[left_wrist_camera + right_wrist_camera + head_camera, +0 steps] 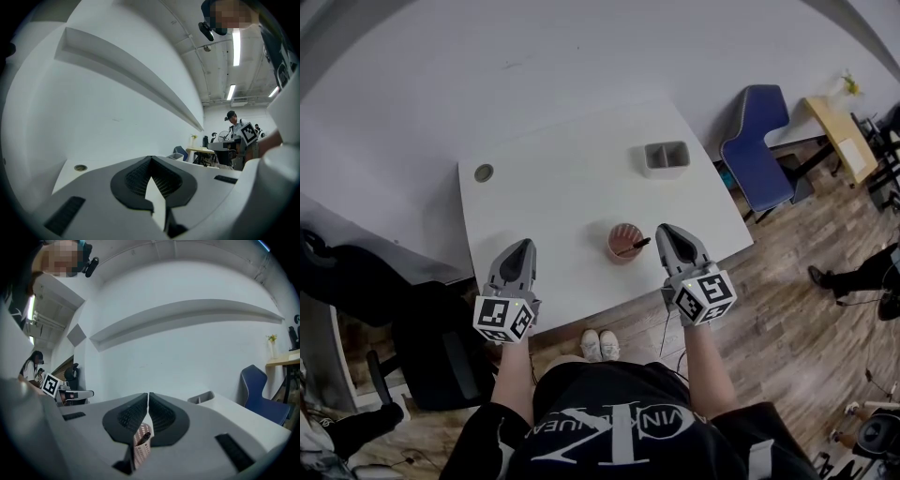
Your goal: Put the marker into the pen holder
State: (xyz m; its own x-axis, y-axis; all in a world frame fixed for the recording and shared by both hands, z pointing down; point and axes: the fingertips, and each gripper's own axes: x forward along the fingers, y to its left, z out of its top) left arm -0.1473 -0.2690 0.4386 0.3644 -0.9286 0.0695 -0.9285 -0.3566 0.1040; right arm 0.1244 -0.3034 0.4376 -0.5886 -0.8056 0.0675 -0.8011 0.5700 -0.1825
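Note:
The pen holder [623, 241], a reddish mesh cup, stands near the front edge of the white table [562, 178]. A dark marker [636, 247] rests inside it, its end leaning over the rim towards my right gripper [661, 228]. That gripper hovers just right of the cup with its jaws shut and nothing between them. In the right gripper view, the holder [139, 448] and the marker's tip [146, 435] show below the closed right gripper [148, 394]. My left gripper [525, 244] sits at the table's front left, shut and empty. In its own view the left gripper [151, 158] faces the wall.
A grey divided tray [665, 157] sits at the table's back right, and a round cable grommet [484, 172] at the back left. A blue chair [759, 145] and a wooden desk [839, 131] stand to the right. A black office chair [412, 352] stands front left.

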